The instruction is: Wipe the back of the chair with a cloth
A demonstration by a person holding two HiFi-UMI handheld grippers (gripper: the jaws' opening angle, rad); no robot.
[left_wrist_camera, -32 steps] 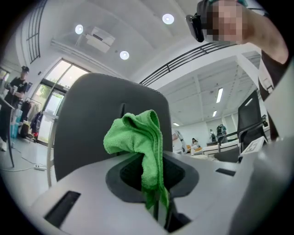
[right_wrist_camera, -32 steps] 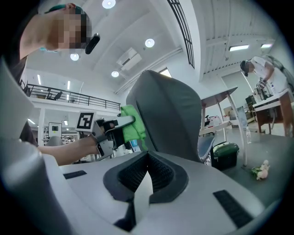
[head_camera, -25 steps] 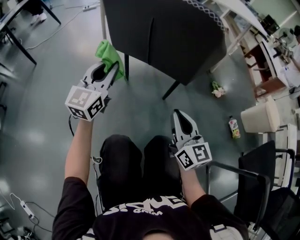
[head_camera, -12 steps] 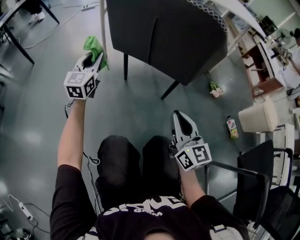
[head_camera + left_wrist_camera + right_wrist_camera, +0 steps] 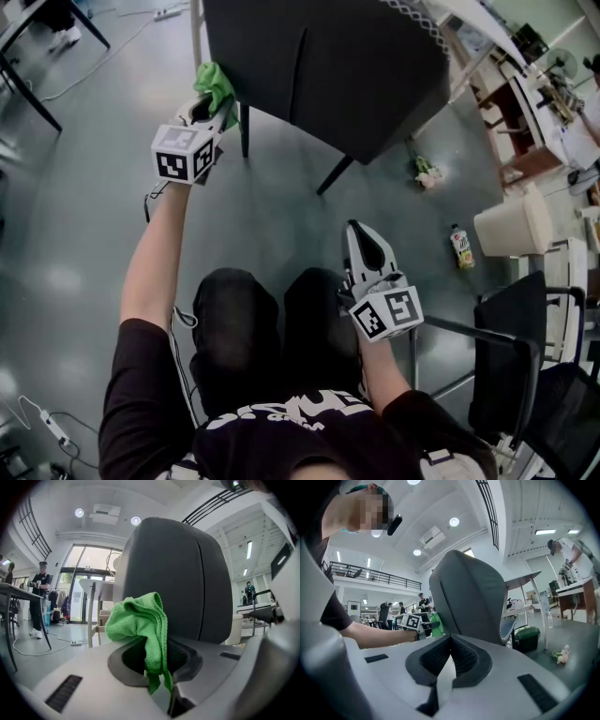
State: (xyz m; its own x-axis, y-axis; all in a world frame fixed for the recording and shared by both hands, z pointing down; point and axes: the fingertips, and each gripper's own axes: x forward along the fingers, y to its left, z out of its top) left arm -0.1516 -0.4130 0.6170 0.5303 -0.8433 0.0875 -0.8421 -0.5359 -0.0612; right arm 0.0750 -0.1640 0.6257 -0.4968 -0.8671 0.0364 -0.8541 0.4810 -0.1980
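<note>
Cloth point(image 5: 215, 82) (green) pinched by left gripper point(image 5: 217, 106) beside chair point(image 5: 328, 66).

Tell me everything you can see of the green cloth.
The green cloth is a bright, nubby, towel-like fabric, crumpled into soft folds. The left gripper is shut on its lower tail, so the bunched bulk stands above the jaws. It sits at the edge of the dark grey chair back; whether it touches is unclear.
</note>
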